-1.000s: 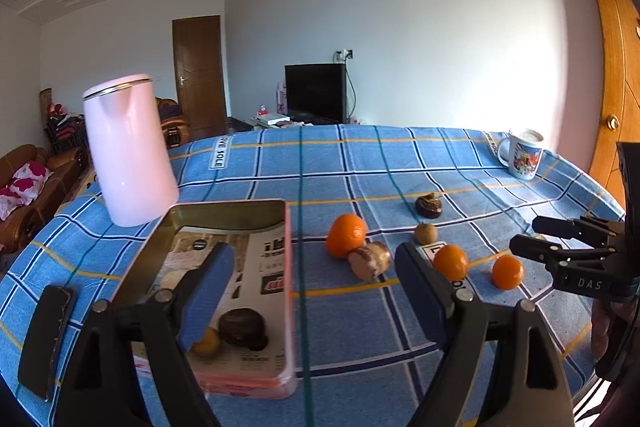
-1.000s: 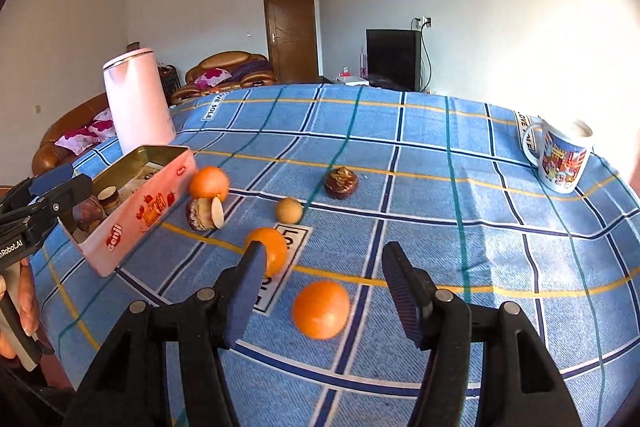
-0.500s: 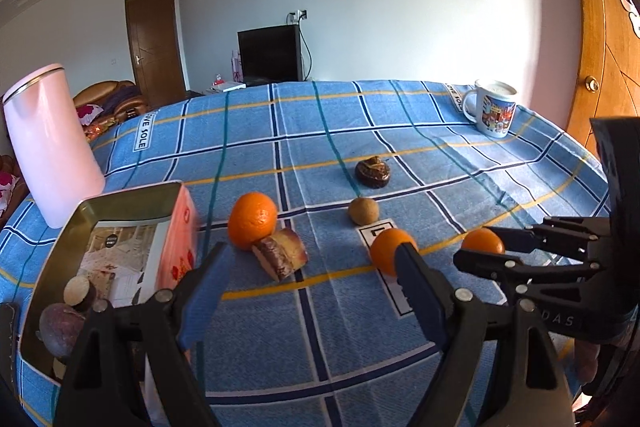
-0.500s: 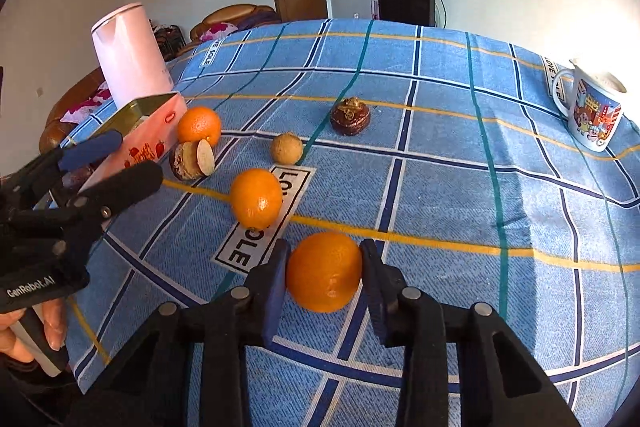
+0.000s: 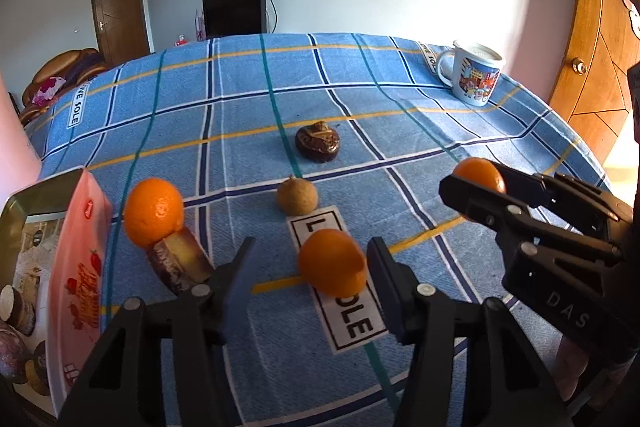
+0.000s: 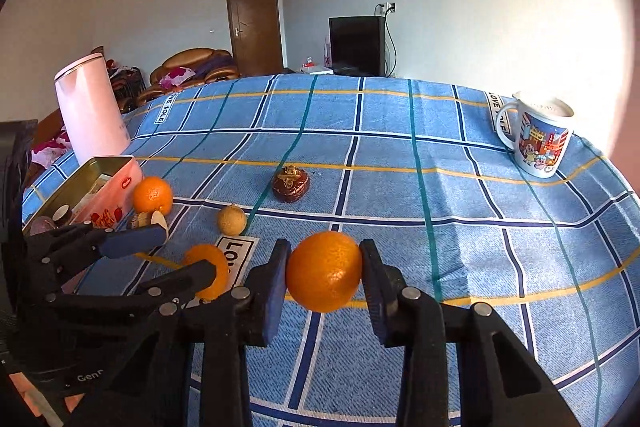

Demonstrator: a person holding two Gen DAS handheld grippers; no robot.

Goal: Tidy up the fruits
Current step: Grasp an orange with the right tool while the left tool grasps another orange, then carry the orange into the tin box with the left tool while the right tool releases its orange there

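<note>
An orange (image 6: 324, 277) is clamped in the right gripper (image 6: 322, 281) while the left gripper (image 5: 308, 267), jaws closing but not touching, straddles a second orange (image 5: 333, 269), which could be nudged and rolled away.

three oranges (image 6: 324, 277), one mug (image 6: 540, 137), one tin (image 6: 102, 183)

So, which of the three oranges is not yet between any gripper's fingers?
The orange beside the pink tin, touching the cut fruit. Another is clamped in the right gripper; the third sits between the closing left gripper.
</note>
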